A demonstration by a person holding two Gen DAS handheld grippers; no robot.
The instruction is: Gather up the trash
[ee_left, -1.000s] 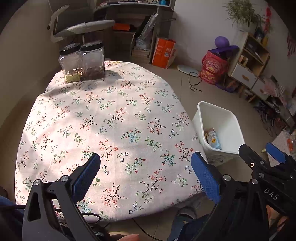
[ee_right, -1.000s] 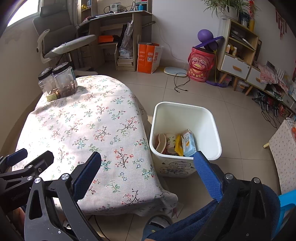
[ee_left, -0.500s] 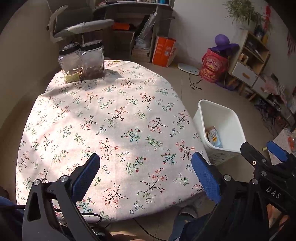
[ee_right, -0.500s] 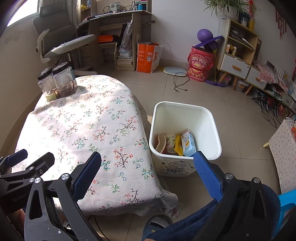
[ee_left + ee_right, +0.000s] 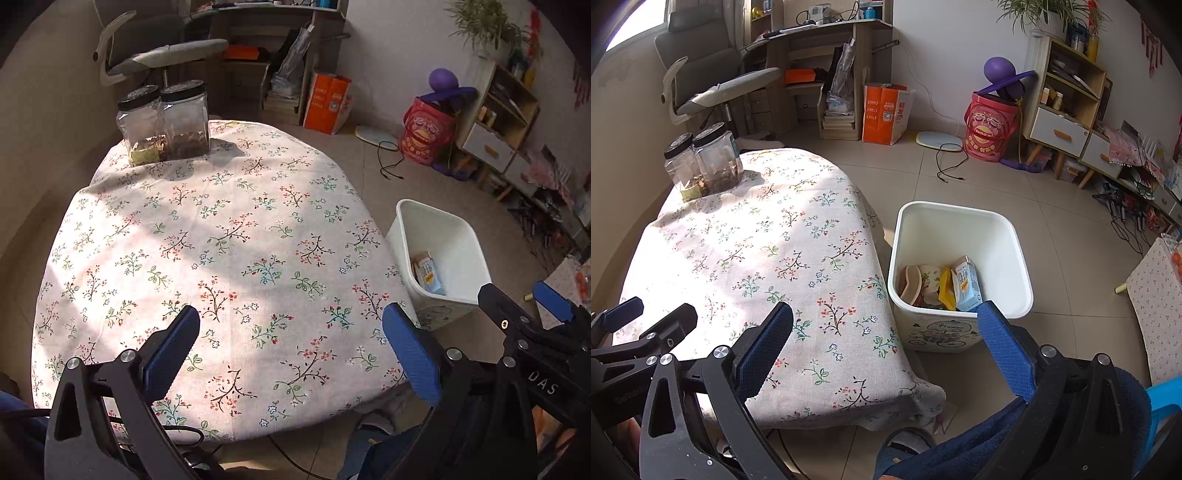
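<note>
Both sets of jaws are spread wide and hold nothing: the left gripper (image 5: pixel 290 349) hangs over the near edge of the counter (image 5: pixel 229 236) with its flowered cloth, and the right gripper (image 5: pixel 884 338) sits beside it, its left jaw over the counter's corner and its right jaw in front of the white bin (image 5: pixel 1015 236). The trash (image 5: pixel 943 284), a blue carton, a yellow wrapper and paper cups, lies in the bin on the floor just ahead of the right jaws. Two dark-lidded jars (image 5: pixel 166 122) stand touching at the counter's far end, well beyond the left jaws.
</note>
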